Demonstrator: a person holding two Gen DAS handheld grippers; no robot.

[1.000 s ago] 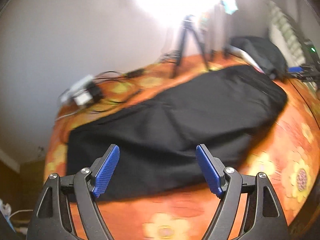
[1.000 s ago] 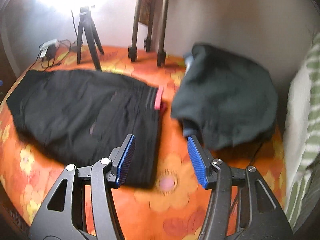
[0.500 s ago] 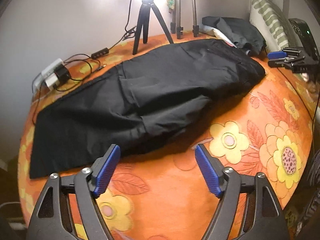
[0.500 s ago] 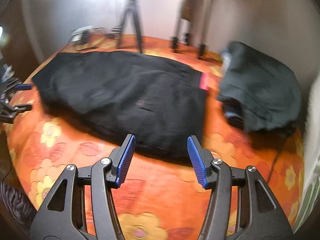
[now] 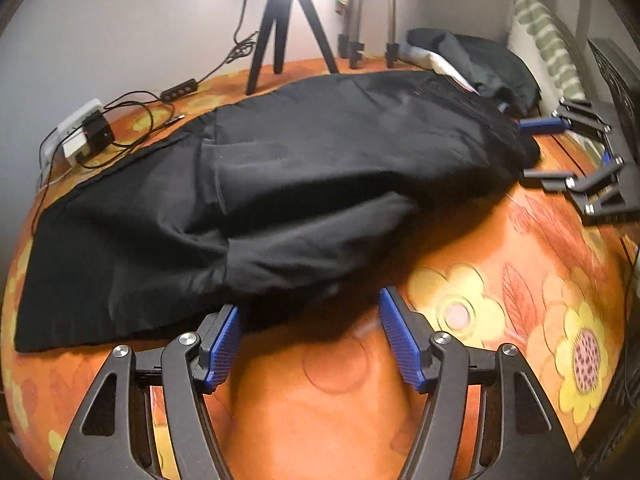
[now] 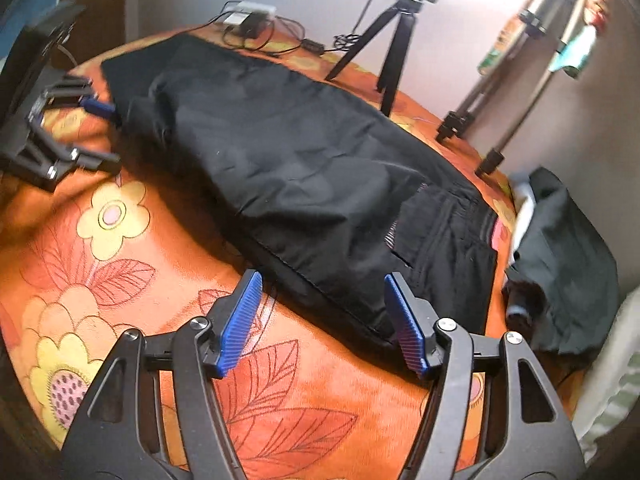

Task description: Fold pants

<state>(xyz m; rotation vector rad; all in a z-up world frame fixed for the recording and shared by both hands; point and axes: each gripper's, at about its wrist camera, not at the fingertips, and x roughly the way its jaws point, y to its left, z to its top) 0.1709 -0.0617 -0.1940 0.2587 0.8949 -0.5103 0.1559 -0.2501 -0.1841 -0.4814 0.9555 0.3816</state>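
Black pants [image 5: 280, 184] lie lengthwise on an orange flowered bedcover, one leg folded over the other, hem end at the left, waist at the right. My left gripper [image 5: 308, 336] is open and empty, low at the pants' near edge. In the right wrist view the pants [image 6: 304, 168] run from far left to the waistband at the right. My right gripper [image 6: 322, 320] is open and empty at the near edge by the waist. Each gripper shows in the other's view: the right one [image 5: 576, 160], the left one [image 6: 60, 128].
A black tripod [image 5: 288, 20] and other stand legs [image 5: 372, 12] rise behind the pants. A power strip with cables [image 5: 84, 132] lies at the back left. A dark pile of clothes [image 6: 560, 260] sits beyond the waist, by a striped pillow [image 5: 548, 44].
Both grippers have swung round and come down close to the near edge of the pants. The upper leg's edge now lies bunched up by the left gripper. Both stay open.
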